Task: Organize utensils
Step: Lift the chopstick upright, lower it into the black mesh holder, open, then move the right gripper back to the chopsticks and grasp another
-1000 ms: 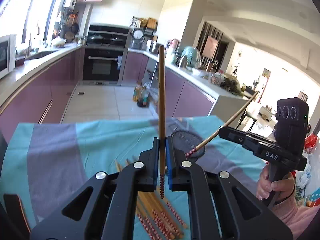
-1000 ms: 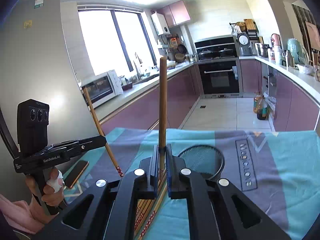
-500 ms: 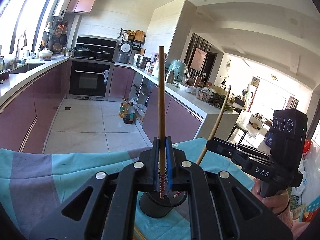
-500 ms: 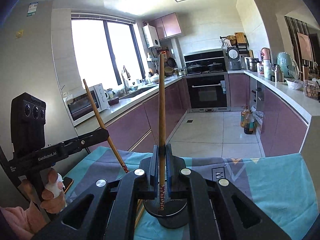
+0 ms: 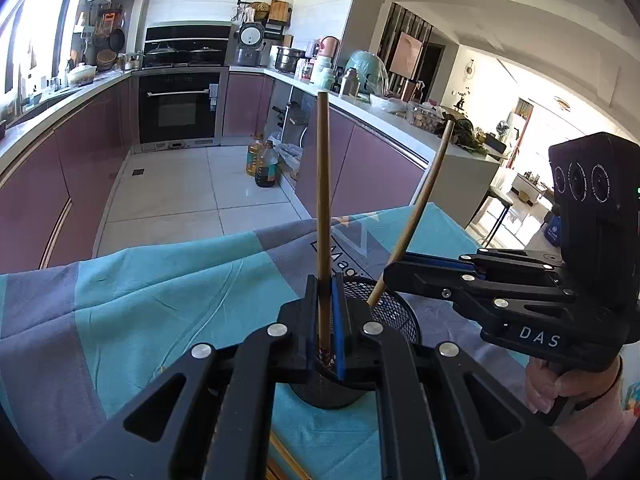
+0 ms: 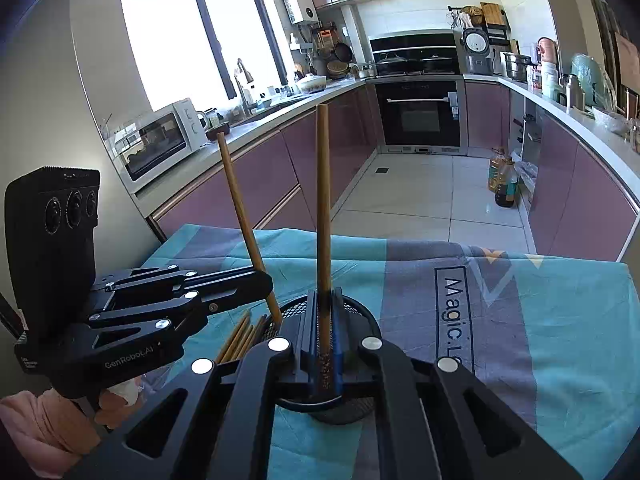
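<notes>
A black mesh utensil cup (image 5: 394,312) (image 6: 362,310) stands on the blue-grey tablecloth. My left gripper (image 5: 325,320) is shut on an upright wooden chopstick (image 5: 323,208), its patterned tip just over the cup's rim. My right gripper (image 6: 325,324) is shut on another upright chopstick (image 6: 323,200), its tip down inside the cup. Each view shows the other gripper beside the cup with its stick tilted: the right one (image 5: 424,268) and the left one (image 6: 240,280). Several more chopsticks (image 6: 240,336) lie on the cloth left of the cup.
The tablecloth (image 6: 520,320) covers the table, whose far edge faces the tiled kitchen floor. Purple cabinets, an oven and counters stand beyond. A hand in a pink sleeve (image 5: 568,392) holds the right gripper.
Both grippers have come down and in from above the cloth to the cup. The chopstick tips now sit at or inside the cup's mouth.
</notes>
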{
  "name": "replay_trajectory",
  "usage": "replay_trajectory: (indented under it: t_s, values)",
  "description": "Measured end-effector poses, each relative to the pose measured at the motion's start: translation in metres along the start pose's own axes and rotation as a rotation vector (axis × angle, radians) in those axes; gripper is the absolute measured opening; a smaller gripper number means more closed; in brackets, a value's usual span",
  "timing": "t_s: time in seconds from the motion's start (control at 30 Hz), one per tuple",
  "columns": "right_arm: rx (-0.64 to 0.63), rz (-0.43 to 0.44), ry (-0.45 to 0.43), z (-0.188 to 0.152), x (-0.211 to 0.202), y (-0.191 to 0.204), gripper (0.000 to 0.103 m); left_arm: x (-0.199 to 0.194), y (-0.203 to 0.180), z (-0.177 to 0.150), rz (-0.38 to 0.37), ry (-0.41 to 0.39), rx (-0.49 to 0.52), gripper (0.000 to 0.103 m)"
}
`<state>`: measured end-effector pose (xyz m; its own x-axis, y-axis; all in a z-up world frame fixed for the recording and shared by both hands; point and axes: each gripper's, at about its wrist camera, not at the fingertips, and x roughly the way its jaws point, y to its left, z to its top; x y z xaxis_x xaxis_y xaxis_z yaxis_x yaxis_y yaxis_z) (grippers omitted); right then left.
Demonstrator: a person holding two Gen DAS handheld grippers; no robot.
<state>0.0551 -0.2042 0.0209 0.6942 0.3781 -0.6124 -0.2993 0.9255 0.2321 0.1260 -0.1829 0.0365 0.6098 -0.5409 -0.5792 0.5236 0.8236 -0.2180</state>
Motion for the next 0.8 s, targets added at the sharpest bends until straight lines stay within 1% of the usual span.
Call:
replay_trajectory:
  t_s: [0.17,0.23,0.3,0.4,0.43,0.47,0.5,0.53,0.57,0.6,0.67,0.7,0.73,0.8]
  values:
    - [0.015,-0.004,0.005,0.004,0.010,-0.001,0.006,0.011,0.009,0.000,0.014,0.014,0.002,0.008]
    - [0.022,-0.009,0.000,0.005,0.013,-0.001,0.008,0.009,0.011,-0.002,0.019,0.010,0.003,0.009]
    - [0.028,-0.012,-0.005,0.008,0.015,0.000,0.008,0.003,0.010,-0.003,0.027,-0.003,0.005,0.011]
    - [0.033,-0.021,-0.015,0.009,0.014,-0.001,0.010,-0.009,0.010,-0.005,0.051,-0.032,0.009,0.016]
    - [0.031,-0.028,-0.022,0.008,0.013,-0.001,0.011,-0.016,0.011,-0.006,0.064,-0.043,0.010,0.020]
    - [0.028,-0.036,-0.029,0.008,0.011,-0.001,0.013,-0.023,0.014,-0.007,0.074,-0.053,0.009,0.023]
    - [0.025,-0.045,-0.042,0.006,0.007,0.000,0.017,-0.031,0.016,-0.009,0.087,-0.066,0.007,0.026]
    - [0.020,-0.048,-0.055,0.006,0.002,0.002,0.020,-0.040,0.017,-0.011,0.099,-0.081,0.011,0.032]
    - [0.014,-0.047,-0.068,0.004,-0.003,0.004,0.021,-0.049,0.019,-0.014,0.118,-0.095,0.017,0.035]
    - [0.007,-0.032,-0.084,0.002,-0.010,0.007,0.024,-0.058,0.022,-0.016,0.140,-0.106,0.024,0.035]
    - [-0.013,0.014,-0.107,-0.004,-0.023,0.015,0.028,-0.075,0.032,-0.024,0.170,-0.117,0.036,0.039]
    - [-0.031,0.031,-0.112,-0.009,-0.028,0.020,0.033,-0.082,0.038,-0.029,0.183,-0.117,0.037,0.039]
    - [-0.052,0.049,-0.116,-0.015,-0.033,0.027,0.037,-0.089,0.041,-0.035,0.201,-0.114,0.039,0.040]
    - [-0.096,0.086,-0.099,-0.030,-0.037,0.041,0.040,-0.099,0.050,-0.050,0.221,-0.092,0.043,0.042]
